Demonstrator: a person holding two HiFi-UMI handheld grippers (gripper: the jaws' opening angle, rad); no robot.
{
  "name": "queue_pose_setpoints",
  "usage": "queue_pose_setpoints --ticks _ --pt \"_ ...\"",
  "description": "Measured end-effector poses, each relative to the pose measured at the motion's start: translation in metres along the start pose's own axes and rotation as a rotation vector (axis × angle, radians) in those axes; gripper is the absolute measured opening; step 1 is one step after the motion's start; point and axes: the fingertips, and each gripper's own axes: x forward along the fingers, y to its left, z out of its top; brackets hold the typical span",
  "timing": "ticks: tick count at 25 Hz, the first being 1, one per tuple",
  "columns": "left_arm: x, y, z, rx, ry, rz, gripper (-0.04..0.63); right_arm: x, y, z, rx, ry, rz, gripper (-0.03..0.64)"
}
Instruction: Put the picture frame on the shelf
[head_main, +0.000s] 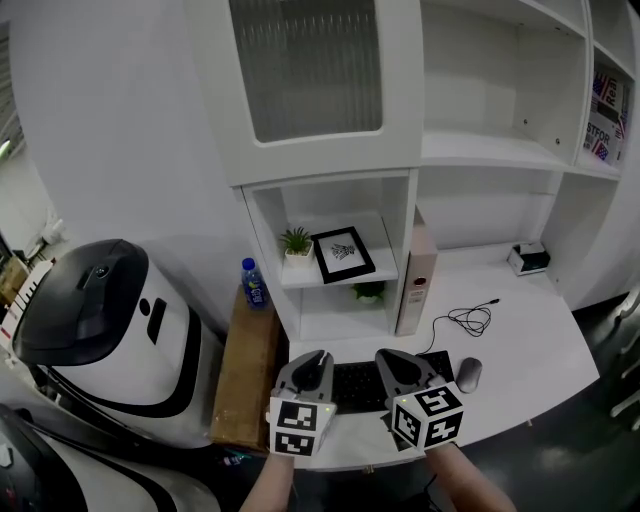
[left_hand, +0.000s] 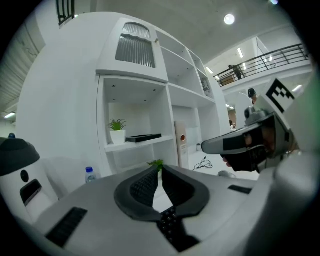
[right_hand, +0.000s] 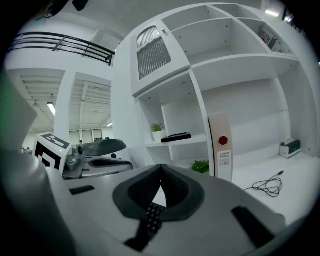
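Below the shelf (head_main: 388, 264), toward its left end, the left claw (head_main: 313, 362) hovers over the counter (head_main: 520, 340), jaws pressed together on nothing. On the shelf a small potted plant (head_main: 296, 243) stands at the left, and the picture frame (head_main: 343, 253) lies flat just beside it. Below the shelf's right end hangs the right claw (head_main: 395, 362), likewise closed and empty.

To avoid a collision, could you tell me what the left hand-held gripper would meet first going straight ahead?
Probably the small plant in the lower cubby: it shows beyond the shut tips of the left hand-held gripper, though depth is unclear.
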Motion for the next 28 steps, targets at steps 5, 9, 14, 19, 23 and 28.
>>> queue_pose_setpoints --ticks 5,9,14,19,23,28 --pt "-0.015 -0.004 -0.01 -0.06 -0.002 0.026 0.026 -0.004 0.004 -0.006 -0.001 0.008 0.006 0.0" --pt "-0.024 -0.002 -0.017 -0.129 -0.006 0.043 0.026 -0.006 0.01 -0.009 0.001 0.012 0.019 0.0" --pt "-0.033 0.008 -0.029 -0.222 -0.003 0.07 0.028 -0.008 0.013 -0.012 0.009 0.014 0.027 0.0" --pt "-0.04 0.012 -0.032 -0.21 -0.001 0.084 0.028 -0.011 0.015 -0.017 -0.003 0.021 0.029 0.0" --pt "-0.043 0.01 -0.027 -0.207 -0.018 0.09 0.028 -0.011 0.014 -0.018 -0.012 0.023 0.018 0.0" --pt "-0.046 0.003 -0.028 -0.198 -0.016 0.085 0.028 -0.012 0.016 -0.021 -0.022 0.029 0.02 0.0"
